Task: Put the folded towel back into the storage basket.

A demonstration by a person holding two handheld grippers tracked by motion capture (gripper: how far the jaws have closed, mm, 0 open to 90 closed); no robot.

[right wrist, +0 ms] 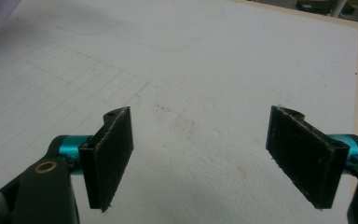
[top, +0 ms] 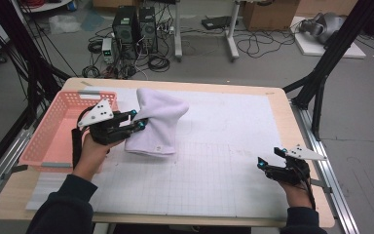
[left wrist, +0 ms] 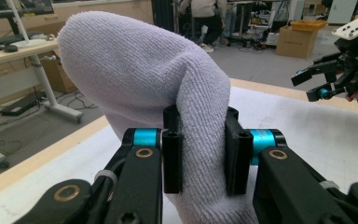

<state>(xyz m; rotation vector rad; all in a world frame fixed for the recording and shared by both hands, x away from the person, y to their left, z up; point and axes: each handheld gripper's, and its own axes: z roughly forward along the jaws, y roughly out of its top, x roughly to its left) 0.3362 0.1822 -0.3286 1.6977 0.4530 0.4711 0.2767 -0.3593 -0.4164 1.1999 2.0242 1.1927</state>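
Black pads of the left gripper (left wrist: 200, 156) clamp a fold of the white towel (left wrist: 135, 79); fingers (left wrist: 172, 156) press the terry from both sides. In the high view the left gripper (top: 137, 120) holds the towel (top: 156, 122) raised in a peak, its lower edge on the white mat (top: 233, 146). Pink basket (top: 41, 141) sits at 9 o'clock of the towel, just beside the left hand.

Right gripper (right wrist: 200, 158): fingers wide apart, nothing between them, hovering over bare mat. In the high view the right gripper (top: 269, 158) is at 4 o'clock of the towel, well apart.

Judgement: grasp and lift done; transfer to the basket, if that is the aim, is left, as is release. The towel is not yet over the rim. Worktop (top: 282, 97) edge bare.
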